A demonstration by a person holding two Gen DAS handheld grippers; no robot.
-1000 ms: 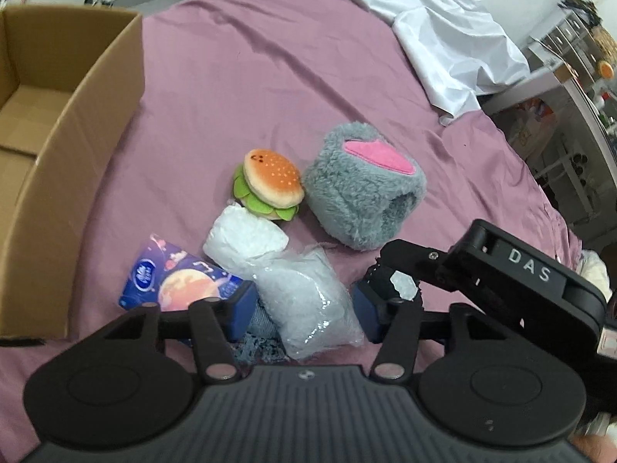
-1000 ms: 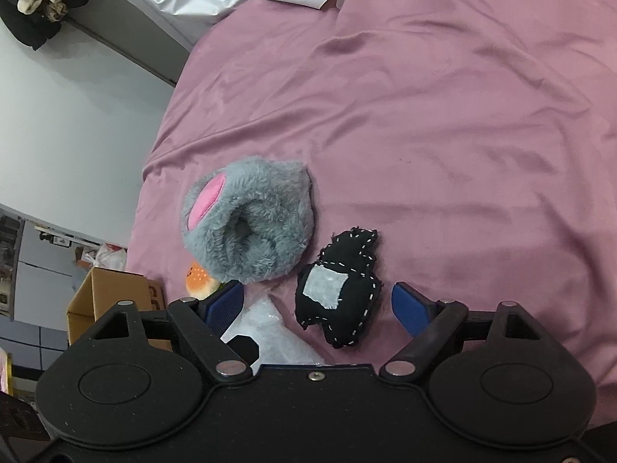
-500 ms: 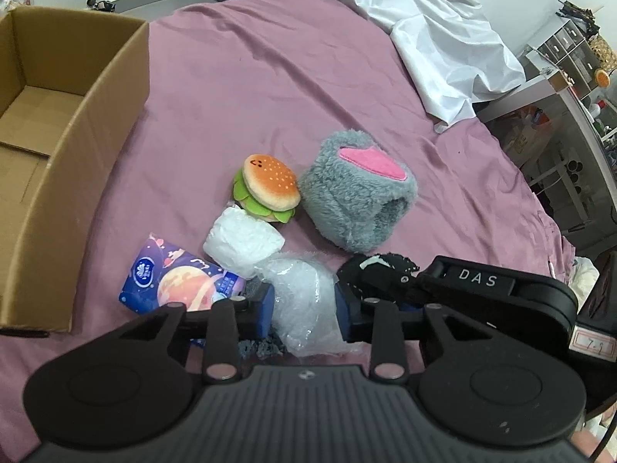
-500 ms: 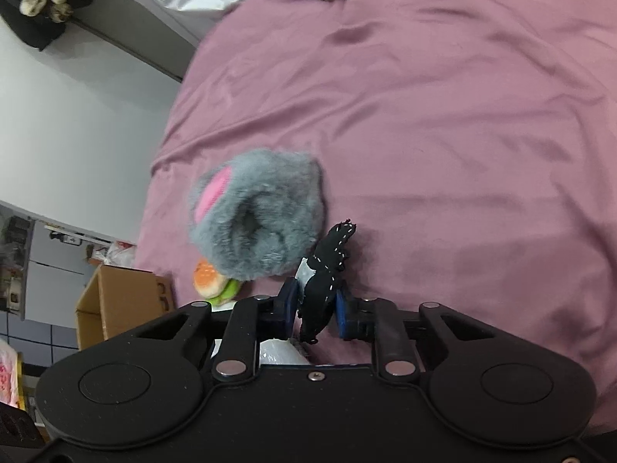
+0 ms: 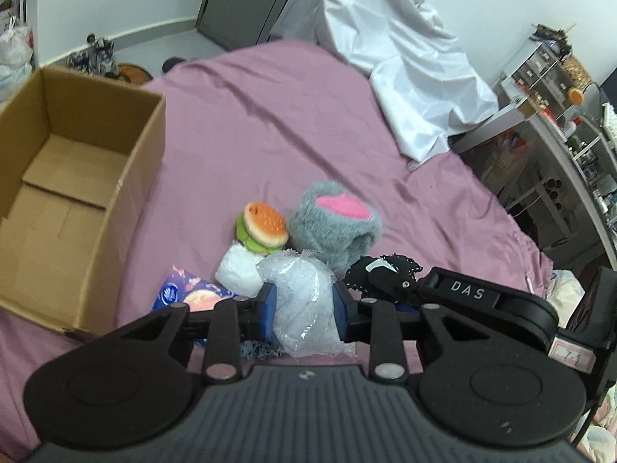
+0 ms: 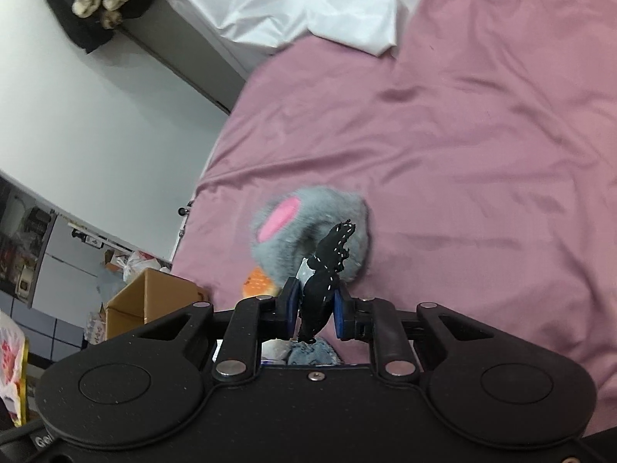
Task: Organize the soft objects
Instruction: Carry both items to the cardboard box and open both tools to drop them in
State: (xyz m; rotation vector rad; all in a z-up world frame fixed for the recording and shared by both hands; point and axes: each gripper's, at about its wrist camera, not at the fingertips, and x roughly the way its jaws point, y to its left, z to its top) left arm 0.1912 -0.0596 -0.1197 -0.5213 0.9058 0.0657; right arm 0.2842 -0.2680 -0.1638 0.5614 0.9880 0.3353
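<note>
Crinkly bag (image 5: pixel 304 301) squeezed in left gripper (image 5: pixel 304 310); black toy (image 6: pixel 324 274) pinched upright in right gripper (image 6: pixel 313 310). Box (image 5: pixel 127 193) lies far left, left gripper nearer.

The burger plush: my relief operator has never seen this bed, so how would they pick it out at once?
Start at the open cardboard box on the purple bedsheet and look right to the small cluster of soft things. The burger plush sits at the cluster's far edge, against the fluffy grey slipper and behind the white bundle. Only it has an orange bun over green lettuce.
</note>
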